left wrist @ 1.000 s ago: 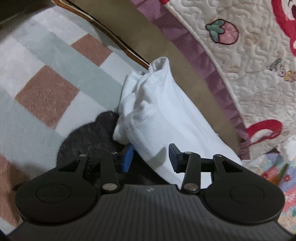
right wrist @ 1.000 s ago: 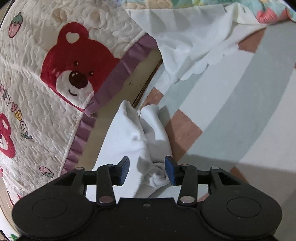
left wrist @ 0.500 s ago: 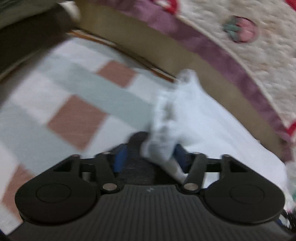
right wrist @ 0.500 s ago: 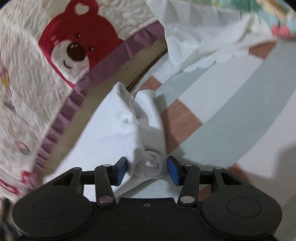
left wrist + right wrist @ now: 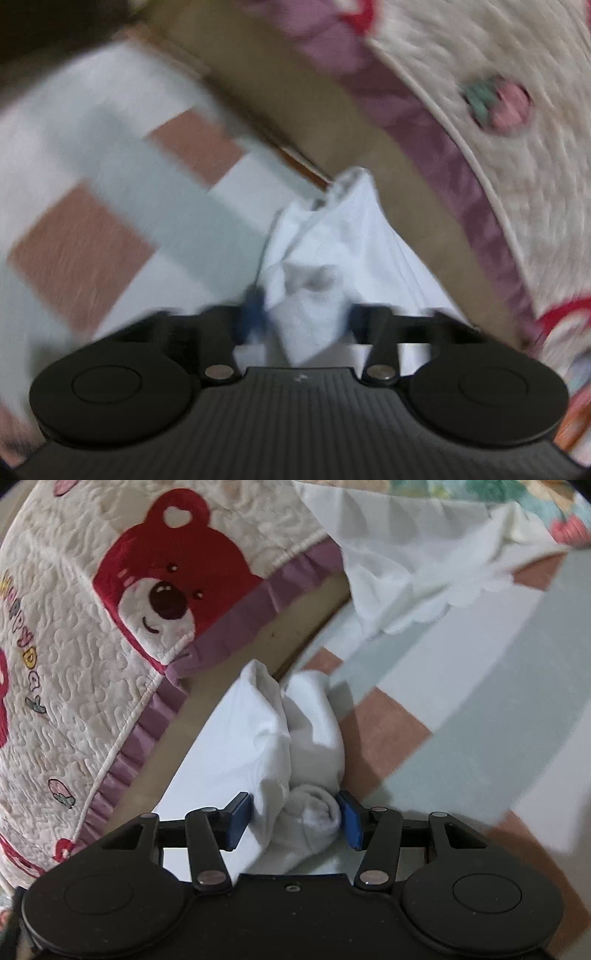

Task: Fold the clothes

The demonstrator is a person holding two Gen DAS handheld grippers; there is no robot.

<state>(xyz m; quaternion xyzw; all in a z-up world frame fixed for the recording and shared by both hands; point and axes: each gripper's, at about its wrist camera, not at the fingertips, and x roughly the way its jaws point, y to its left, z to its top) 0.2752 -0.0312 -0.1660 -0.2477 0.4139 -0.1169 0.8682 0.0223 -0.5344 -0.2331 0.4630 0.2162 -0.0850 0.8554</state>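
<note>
My left gripper (image 5: 304,319) has a bunched end of the soft white cotton garment (image 5: 343,236) between its blue-padded fingers; the jaws stand partly apart with cloth filling the gap, but the left wrist view is smeared, so I cannot tell whether they are pinching it or only straddling it. The garment runs in a long crumpled ridge along the edge of the checked blanket in pale green, white and terracotta squares (image 5: 85,236), with part of it over the bare tan strip of mattress (image 5: 325,110) beside it. My right gripper (image 5: 295,818) sits at the other end of that ridge, jaws about half open around a rolled wad of cloth (image 5: 314,814); the right pad touches it, the left pad stands just clear, so I judge this a loose bracket, not a firm grip. As I read it, the step in hand is taking both ends of the garment; next I need both jaws fully closed on single edges, since thick wads will slip or drag extra layers. To the right and beyond lie the cream quilted cover with a red bear and purple frill (image 5: 155,583), close beside the garment, and a second white cloth with a scalloped edge (image 5: 424,576) draped over the blanket's far part; both crowd the space needed for laying the garment flat.
</note>
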